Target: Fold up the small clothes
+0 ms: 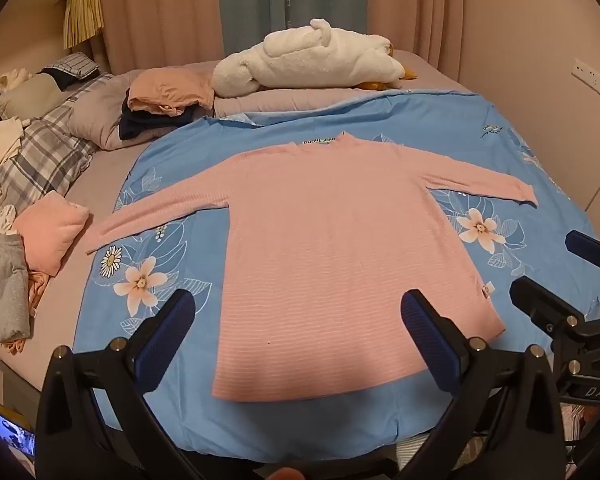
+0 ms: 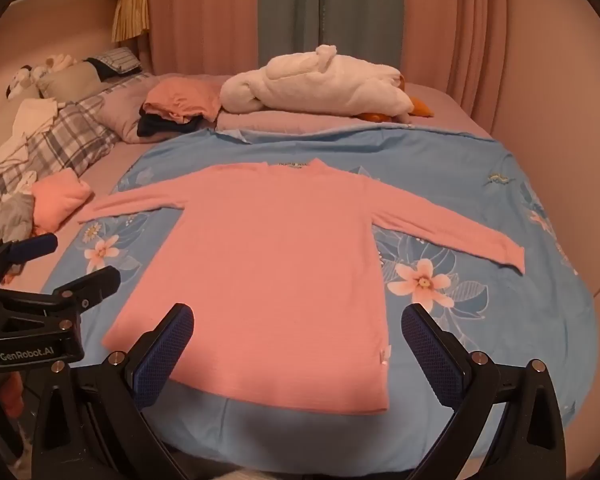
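A pink long-sleeved striped shirt (image 1: 332,248) lies flat on a blue floral sheet (image 1: 520,152), both sleeves spread out, neckline at the far end; it also shows in the right wrist view (image 2: 272,264). My left gripper (image 1: 298,312) is open and empty, hovering above the shirt's near hem. My right gripper (image 2: 298,324) is open and empty, above the hem's right part. The right gripper shows at the right edge of the left wrist view (image 1: 556,276); the left gripper shows at the left edge of the right wrist view (image 2: 56,264).
A stack of folded clothes (image 1: 164,108) sits at the far left of the sheet. A white plush duck (image 1: 312,60) lies at the back. A pink folded garment (image 1: 48,232) and grey clothes (image 1: 4,292) lie at the left by a plaid blanket (image 1: 48,152).
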`<state>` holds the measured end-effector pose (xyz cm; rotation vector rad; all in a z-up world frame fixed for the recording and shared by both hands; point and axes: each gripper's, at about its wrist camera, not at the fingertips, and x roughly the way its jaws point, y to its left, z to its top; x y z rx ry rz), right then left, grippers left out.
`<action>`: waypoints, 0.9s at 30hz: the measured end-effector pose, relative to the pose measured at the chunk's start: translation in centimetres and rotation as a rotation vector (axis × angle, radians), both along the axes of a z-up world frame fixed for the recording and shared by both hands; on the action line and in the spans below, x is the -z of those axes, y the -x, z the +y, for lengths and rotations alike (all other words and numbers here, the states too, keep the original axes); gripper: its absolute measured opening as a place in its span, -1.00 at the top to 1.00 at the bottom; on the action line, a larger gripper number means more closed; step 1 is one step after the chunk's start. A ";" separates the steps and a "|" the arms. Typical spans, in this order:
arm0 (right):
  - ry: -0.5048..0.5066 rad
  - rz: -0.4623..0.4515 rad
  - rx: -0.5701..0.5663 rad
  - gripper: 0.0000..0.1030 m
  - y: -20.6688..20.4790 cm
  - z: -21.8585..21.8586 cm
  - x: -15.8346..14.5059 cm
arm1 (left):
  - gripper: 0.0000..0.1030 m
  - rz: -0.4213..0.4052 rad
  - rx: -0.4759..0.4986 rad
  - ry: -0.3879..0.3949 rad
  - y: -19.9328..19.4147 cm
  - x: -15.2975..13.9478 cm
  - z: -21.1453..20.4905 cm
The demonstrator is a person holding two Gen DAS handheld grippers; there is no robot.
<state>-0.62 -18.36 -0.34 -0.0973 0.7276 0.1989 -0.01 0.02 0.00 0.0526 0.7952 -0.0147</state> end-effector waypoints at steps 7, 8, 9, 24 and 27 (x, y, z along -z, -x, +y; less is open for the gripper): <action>0.002 0.000 0.004 -1.00 0.2 -0.1 -0.2 | -1.00 0.013 0.001 -0.007 -0.4 -0.5 0.0; 0.002 0.002 0.005 -1.00 0.2 -0.1 -0.2 | -1.00 -0.004 0.003 -0.001 -0.1 -0.3 0.2; 0.001 0.003 0.006 -1.00 0.2 0.0 -0.3 | -1.00 -0.002 0.004 0.001 -0.1 -0.5 0.4; -0.024 0.014 0.019 -1.00 0.0 -0.6 0.0 | -1.00 0.013 0.021 -0.004 -0.2 -0.1 -0.3; -0.025 0.014 0.018 -1.00 0.0 -0.6 0.0 | -1.00 0.013 0.021 -0.002 -0.2 -0.1 -0.2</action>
